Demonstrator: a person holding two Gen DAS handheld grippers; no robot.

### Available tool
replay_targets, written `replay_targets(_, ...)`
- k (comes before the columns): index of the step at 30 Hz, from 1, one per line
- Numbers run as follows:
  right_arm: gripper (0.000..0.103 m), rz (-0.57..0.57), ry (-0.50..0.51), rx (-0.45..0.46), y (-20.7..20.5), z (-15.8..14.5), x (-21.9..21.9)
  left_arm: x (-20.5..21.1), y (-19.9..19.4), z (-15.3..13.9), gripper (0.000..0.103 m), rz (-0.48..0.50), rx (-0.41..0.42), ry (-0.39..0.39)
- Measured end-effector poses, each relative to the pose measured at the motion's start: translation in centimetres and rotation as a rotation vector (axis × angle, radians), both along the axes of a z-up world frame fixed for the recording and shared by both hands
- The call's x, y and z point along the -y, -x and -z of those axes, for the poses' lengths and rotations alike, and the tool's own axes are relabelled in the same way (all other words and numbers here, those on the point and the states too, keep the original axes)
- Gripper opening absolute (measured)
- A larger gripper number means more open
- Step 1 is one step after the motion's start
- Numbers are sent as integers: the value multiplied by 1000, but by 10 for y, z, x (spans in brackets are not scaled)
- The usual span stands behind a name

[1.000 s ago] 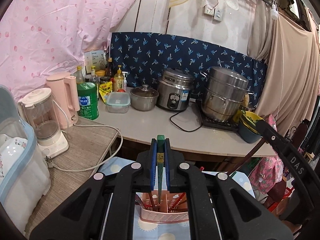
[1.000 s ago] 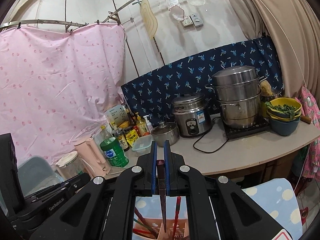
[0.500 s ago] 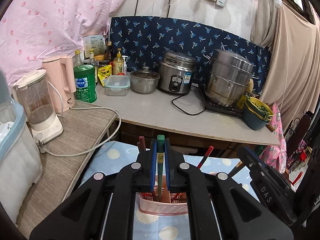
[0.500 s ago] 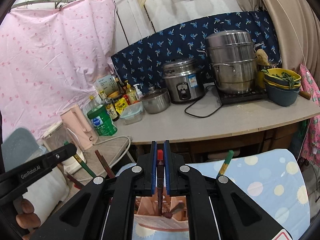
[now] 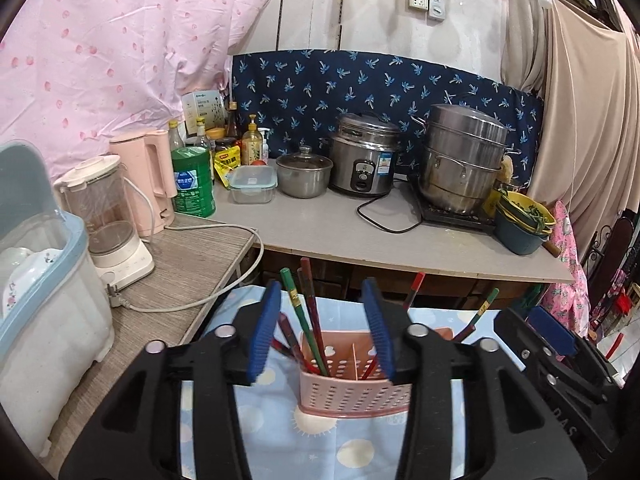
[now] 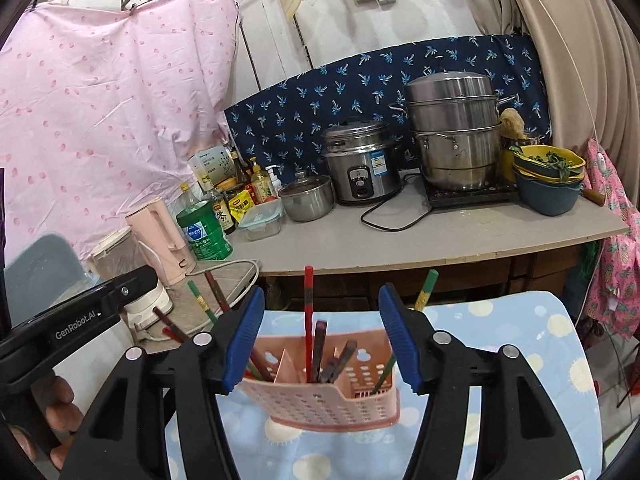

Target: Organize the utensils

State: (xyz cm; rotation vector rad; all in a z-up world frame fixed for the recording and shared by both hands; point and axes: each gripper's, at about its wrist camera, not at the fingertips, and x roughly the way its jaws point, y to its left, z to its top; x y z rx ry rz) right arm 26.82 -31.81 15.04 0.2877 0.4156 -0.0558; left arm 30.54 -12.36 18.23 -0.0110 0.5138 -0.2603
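A pink perforated utensil holder [image 5: 356, 394] [image 6: 320, 404] stands on a blue sun-print cloth [image 5: 276, 424]. Several chopsticks lean in its compartments. A green chopstick [image 5: 298, 312] stands free in the left compartment between my left gripper's [image 5: 320, 300] blue pads. The left jaws are opening and touch nothing. In the right wrist view a red chopstick [image 6: 308, 308] stands upright in the middle compartment, between my right gripper's [image 6: 321, 300] pads. Those jaws are opening too, and the pads are clear of it. Each gripper hovers just above the holder's near side.
Behind the cloth runs a grey counter [image 5: 328, 224] with a rice cooker [image 5: 364, 160], a steel steamer [image 5: 464, 160], a small pot and bottles. On the left, a wooden side table [image 5: 192, 256] holds a blender, a pink kettle and a cable. A hand [image 6: 56, 408] holds the left gripper.
Both grippers have sunk toward the holder and their jaws have parted. The green chopstick and the red one, gripped before, now stand loose in the holder.
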Motion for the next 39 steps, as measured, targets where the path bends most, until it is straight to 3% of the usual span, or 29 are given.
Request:
replay_targets(10,74,4,62,-42,63,8,-18,-9,58,15,68,-14,13,-57)
replay_targets(12,85,7,89,-48,73,11,-24,-11,69,21,72,-19,15,-71)
replay_targets(20,86,7,155,-111,111,33,-46,-23,104,51,87,-53,-26,-117)
replay_targets(24,96,13,117,-150,124,47,-48,-32,118,65,89,-71,-50,-126)
replay_targets(39,96,65,134,-211,154,76,-59,-50,136,111,91,-109,-177,-159)
